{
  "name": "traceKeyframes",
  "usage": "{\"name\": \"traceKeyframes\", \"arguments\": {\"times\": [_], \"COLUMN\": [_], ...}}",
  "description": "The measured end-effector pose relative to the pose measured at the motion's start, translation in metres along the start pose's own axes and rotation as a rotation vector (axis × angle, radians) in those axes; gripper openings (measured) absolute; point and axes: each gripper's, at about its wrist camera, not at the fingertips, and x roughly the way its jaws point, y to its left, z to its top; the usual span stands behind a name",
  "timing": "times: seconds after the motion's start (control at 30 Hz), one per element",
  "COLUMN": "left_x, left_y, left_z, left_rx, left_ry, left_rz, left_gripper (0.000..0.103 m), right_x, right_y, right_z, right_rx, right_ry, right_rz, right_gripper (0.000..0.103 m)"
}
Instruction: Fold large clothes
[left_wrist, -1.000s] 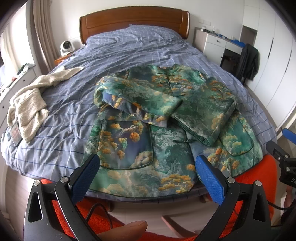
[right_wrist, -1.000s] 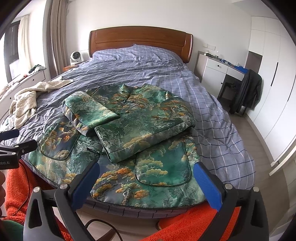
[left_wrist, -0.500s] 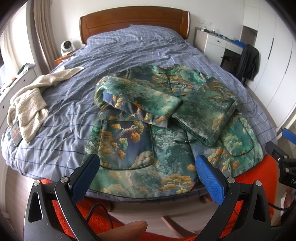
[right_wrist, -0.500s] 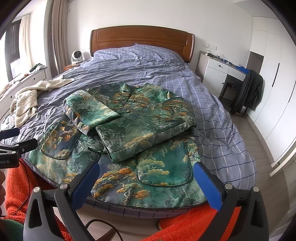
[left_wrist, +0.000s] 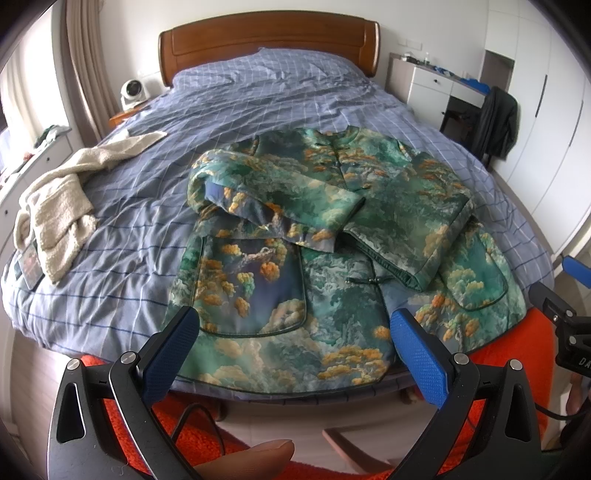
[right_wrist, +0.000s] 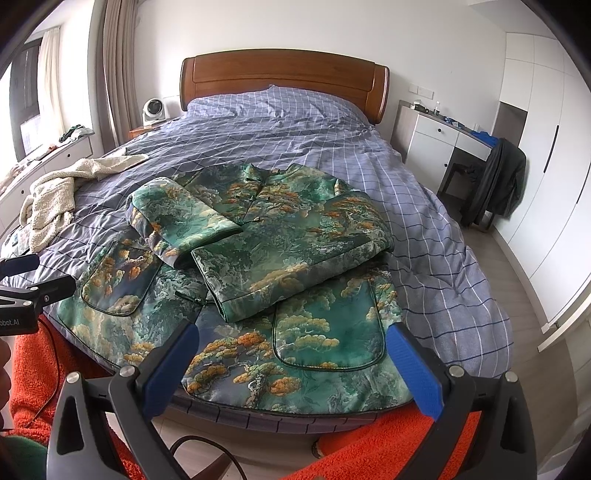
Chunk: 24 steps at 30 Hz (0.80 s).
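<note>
A large green jacket (left_wrist: 332, 236) (right_wrist: 280, 254) with an orange and teal tree pattern lies front up on the blue checked bed (left_wrist: 147, 206) (right_wrist: 424, 221), its hem at the near edge. Both sleeves are folded across the chest. My left gripper (left_wrist: 295, 332) hovers open just before the hem's left half, nothing between its blue pads. My right gripper (right_wrist: 291, 347) hangs open over the hem's right half, also holding nothing. Each gripper shows at the edge of the other's view.
A cream fleece garment (left_wrist: 59, 199) (right_wrist: 51, 199) lies crumpled on the bed's left side. An orange rug (right_wrist: 369, 443) covers the floor below me. A white desk (right_wrist: 443, 144) and a chair with a dark coat (right_wrist: 495, 184) stand right of the bed.
Both grippers have edged slightly forward and up toward the jacket's hem. The jacket has not moved and both grippers stay open.
</note>
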Motion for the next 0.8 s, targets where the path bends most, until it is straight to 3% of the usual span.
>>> {"name": "traceKeyframes", "arguments": {"times": [0.8], "left_x": [0.0002], "left_y": [0.0009], "left_z": [0.0002], "left_rx": [0.006], "left_ry": [-0.006], "left_rz": [0.000], "left_gripper": [0.103], "right_x": [-0.0004], "right_y": [0.0013], "right_z": [-0.0024], "right_rx": [-0.008], "right_ry": [-0.006], "right_rz": [-0.008], "right_gripper": [0.103]}}
